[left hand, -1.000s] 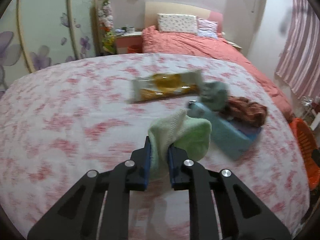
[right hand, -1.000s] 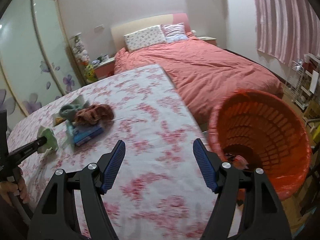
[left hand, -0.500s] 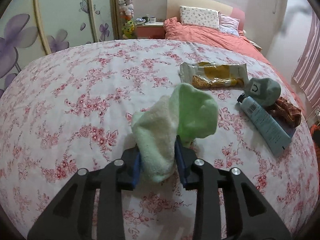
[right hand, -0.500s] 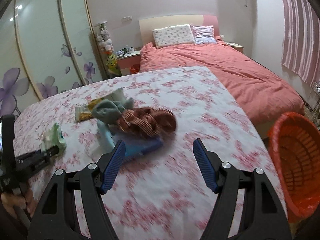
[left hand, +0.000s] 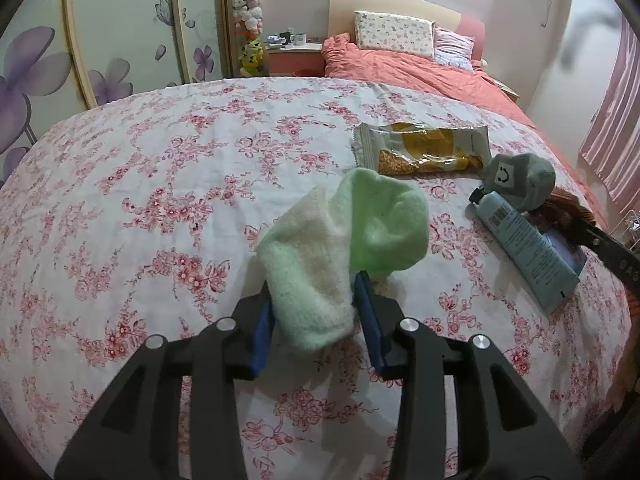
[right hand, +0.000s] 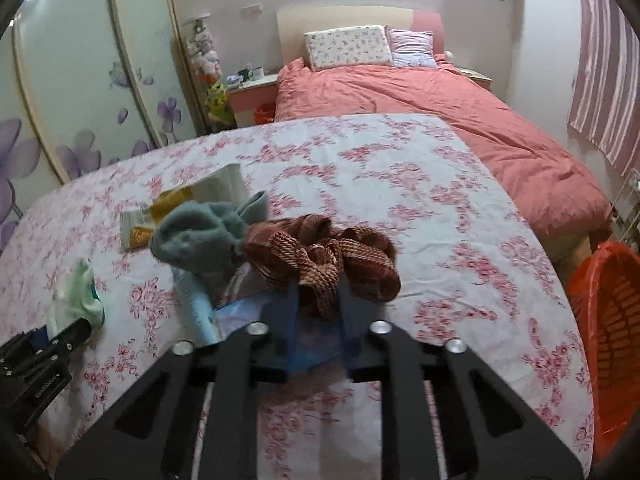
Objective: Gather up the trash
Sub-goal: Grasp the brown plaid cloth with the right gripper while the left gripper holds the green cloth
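Over on the flowery table [left hand: 160, 208], the trash sits in one loose cluster toward the right side: a snack wrapper [left hand: 424, 150], a blue tube [left hand: 524, 248], a grey-green sock [left hand: 520, 178] and a brown woven cloth [right hand: 320, 256], all touching or overlapping. The orange basket [right hand: 608, 344] stands off the table's right edge, well apart from the pile.

The left tool [left hand: 316, 312] has just been easing its jaws apart, and the fluffy green-and-cream sock [left hand: 344, 240] stands between them, slumping onto the table, so I'd call it let go or nearly so. The right tool [right hand: 318, 300] has just snapped its jaws narrow and pinches a hanging fold of the brown cloth.

Handling-wise, that cloth looks light, floppy and bunched, so it'll dangle and could drag the grey sock or tube along when lifted. Grabbing a thick fold near the middle seems safer than a loose end. The wrapper is probably crinkly and slick, so pinch it at an end seam.
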Demonstrator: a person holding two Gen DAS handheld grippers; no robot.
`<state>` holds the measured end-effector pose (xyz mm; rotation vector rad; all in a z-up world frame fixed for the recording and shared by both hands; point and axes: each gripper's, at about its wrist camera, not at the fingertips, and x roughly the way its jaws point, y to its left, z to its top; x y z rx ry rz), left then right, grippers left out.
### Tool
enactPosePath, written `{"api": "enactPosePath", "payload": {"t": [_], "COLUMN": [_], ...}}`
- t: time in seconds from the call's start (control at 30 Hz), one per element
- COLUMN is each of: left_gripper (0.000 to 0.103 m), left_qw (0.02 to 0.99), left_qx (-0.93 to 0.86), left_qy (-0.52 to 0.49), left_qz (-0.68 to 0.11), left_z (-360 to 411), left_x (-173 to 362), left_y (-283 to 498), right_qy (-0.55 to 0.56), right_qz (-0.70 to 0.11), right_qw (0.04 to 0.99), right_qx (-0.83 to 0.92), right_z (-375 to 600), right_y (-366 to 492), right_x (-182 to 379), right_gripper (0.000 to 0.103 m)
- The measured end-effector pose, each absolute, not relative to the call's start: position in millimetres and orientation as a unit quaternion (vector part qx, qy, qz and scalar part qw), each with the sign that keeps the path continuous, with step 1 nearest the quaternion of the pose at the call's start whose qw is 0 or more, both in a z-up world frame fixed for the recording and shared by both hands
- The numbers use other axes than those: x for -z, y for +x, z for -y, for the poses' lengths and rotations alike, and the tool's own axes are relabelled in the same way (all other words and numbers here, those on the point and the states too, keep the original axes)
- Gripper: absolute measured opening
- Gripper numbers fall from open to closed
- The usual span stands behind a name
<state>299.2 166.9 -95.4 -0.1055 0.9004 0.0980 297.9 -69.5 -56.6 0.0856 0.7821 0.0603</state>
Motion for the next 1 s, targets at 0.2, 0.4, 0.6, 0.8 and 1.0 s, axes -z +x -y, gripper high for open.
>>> {"api": "enactPosePath", "payload": {"t": [0.2, 0.4, 0.6, 0.8, 1.0], "left_gripper": [0.04, 0.041, 0.042, 0.046, 0.049], "left_qw": [0.898, 0.898, 0.898, 0.899, 0.899], "left_qx": [-0.046, -0.045, -0.043, -0.037, -0.03], "left_qy": [-0.054, -0.053, -0.053, -0.06, -0.068], "left_qz": [-0.434, -0.434, -0.434, -0.433, -0.431], "left_z": [-169, -168, -168, -170, -173], "left_x": [96, 96, 96, 96, 96], "left_y": [299, 299, 300, 300, 299], "right_qy": [0.057, 0.037, 0.038, 0.049, 0.065], "right_qz": [-0.366, -0.376, -0.396, -0.42, -0.421], "right_qw": [0.929, 0.926, 0.918, 0.906, 0.904], "right_qx": [0.001, 0.017, 0.012, 0.015, 0.011], "right_z": [100, 115, 116, 119, 125], "right_y": [279, 258, 256, 260, 258], "right_x": [51, 60, 70, 78, 81], "right_gripper": [0.011, 0.011, 0.011, 0.013, 0.016]}}
